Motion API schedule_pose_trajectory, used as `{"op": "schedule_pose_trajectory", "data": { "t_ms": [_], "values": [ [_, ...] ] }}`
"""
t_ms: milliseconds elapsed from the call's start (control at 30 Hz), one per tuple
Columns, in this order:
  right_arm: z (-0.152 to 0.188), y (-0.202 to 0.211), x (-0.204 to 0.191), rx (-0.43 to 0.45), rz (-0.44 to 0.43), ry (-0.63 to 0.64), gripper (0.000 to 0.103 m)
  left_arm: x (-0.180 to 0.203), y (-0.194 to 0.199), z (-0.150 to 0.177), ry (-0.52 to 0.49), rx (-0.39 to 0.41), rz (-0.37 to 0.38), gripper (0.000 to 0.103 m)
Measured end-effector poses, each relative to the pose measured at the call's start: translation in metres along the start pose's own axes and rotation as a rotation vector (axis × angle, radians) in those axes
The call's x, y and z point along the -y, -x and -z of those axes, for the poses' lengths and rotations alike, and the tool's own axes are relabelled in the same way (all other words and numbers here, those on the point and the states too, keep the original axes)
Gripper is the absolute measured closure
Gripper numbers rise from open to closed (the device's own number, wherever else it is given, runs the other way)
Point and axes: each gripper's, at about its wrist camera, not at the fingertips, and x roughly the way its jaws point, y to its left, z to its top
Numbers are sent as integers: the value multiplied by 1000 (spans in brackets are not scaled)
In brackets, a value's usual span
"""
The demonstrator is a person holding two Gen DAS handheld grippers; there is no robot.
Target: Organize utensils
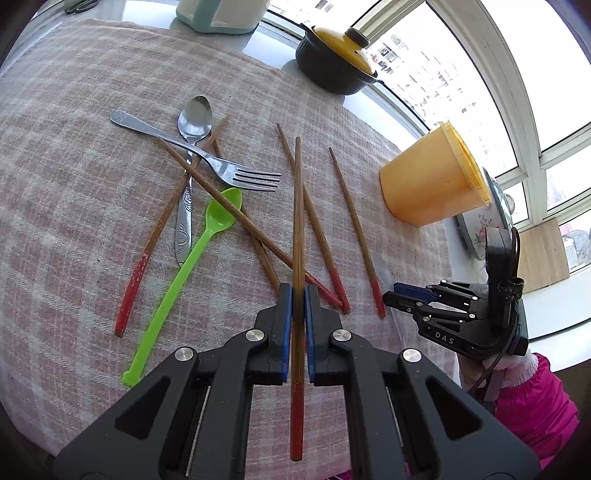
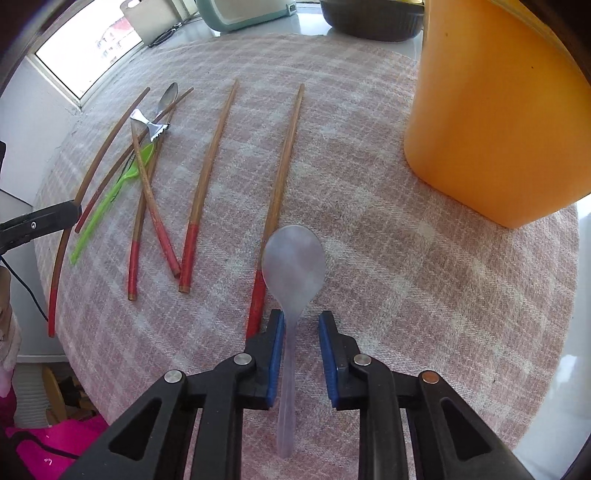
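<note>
My left gripper (image 1: 298,291) is shut on a wooden chopstick with a red end (image 1: 297,206), which hangs above the pink checked cloth (image 1: 74,184). A translucent spoon (image 2: 293,262) lies on the cloth, its handle between the blue pads of my right gripper (image 2: 302,317). That gripper is open, and a gap shows beside the right pad. Several more red-ended chopsticks (image 2: 201,177), a metal fork (image 1: 207,158), a metal spoon (image 1: 194,122) and a green plastic spoon (image 1: 218,218) lie scattered on the cloth. A yellow container (image 2: 491,110) stands to the right.
A black pot with a yellow lid (image 1: 340,62) and a mint appliance (image 1: 221,14) sit at the back near the window. A flowered plate (image 1: 480,229) leans behind the container. The table's edge runs close on the right. A pink sleeve (image 1: 532,398) shows behind my right gripper (image 1: 393,293).
</note>
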Motion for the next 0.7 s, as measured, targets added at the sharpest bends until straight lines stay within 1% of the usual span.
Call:
{"op": "schedule_pose_trajectory", "data": {
  "t_ms": [67,100,133,200,400,467,700],
  "values": [
    [-3,-2,-14,-1,62,66,86,-1,-2,0,5,1,1,99],
    [-4,-3,-20,1,91,96,90,0,-2,1,5,1,2,99],
    [-5,-4,-25,4,103,116,92,0,-3,1,6,3,3,99],
    [-9,-4,-28,1,113,116,96,2,-2,0,3,6,8,99],
    [-13,7,-13,32,41,3,99,9,3,-6,-14,29,18,99],
    [-13,17,-9,56,23,-22,101,13,3,-11,-23,36,22,99],
    [-8,56,6,155,0,-86,101,38,-3,-27,-64,50,55,99]
  ]
}}
